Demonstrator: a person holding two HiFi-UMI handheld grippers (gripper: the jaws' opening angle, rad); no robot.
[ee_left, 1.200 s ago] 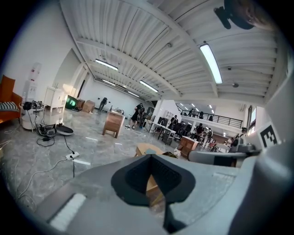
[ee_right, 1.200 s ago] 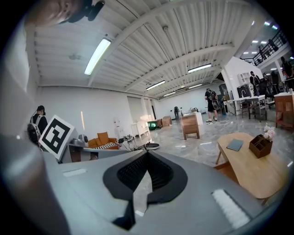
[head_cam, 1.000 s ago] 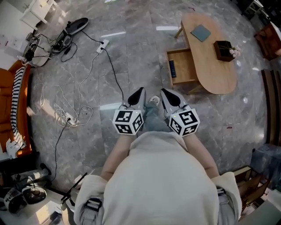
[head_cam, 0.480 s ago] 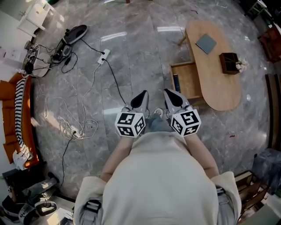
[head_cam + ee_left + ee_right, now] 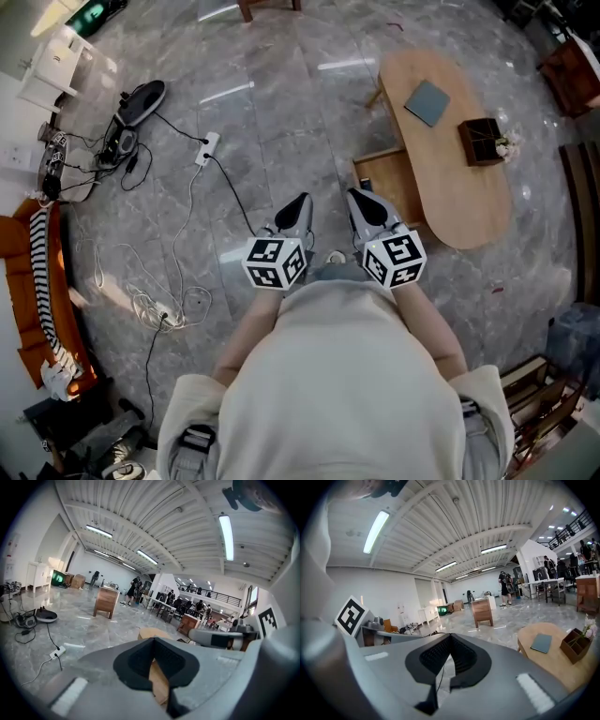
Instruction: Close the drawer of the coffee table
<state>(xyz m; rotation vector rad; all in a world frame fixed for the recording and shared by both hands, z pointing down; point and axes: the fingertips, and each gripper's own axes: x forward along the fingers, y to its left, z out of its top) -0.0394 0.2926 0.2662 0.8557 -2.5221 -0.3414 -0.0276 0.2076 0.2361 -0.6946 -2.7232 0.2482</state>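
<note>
Grippers, left [image 5: 297, 202] and right [image 5: 362, 199], jaws together and empty, hang near the open drawer [image 5: 394, 183] of the table [image 5: 459, 187]: approach step, next likely pressing 1 gripper against its front.

1. Bright, even indoor light all round, coming from long tube lights [image 5: 226, 536] on the ribbed ceiling [image 5: 154, 522]. Nothing's dim.
2. In the head view the polished floor [image 5: 281, 150] throws back white glare streaks [image 5: 225, 92] toward its far edge.
3. Shadows are soft and faint, no hard edges anywhere.
4. Both gripper views are heavy fisheye, with black corners and the ceiling lines bent into curves.
5. Right at the lens, the left gripper [image 5: 152, 644] and right gripper [image 5: 449, 641] look smooth and a bit soft. The room behind is sharper.
6. The head view bows at its edges too.
</note>
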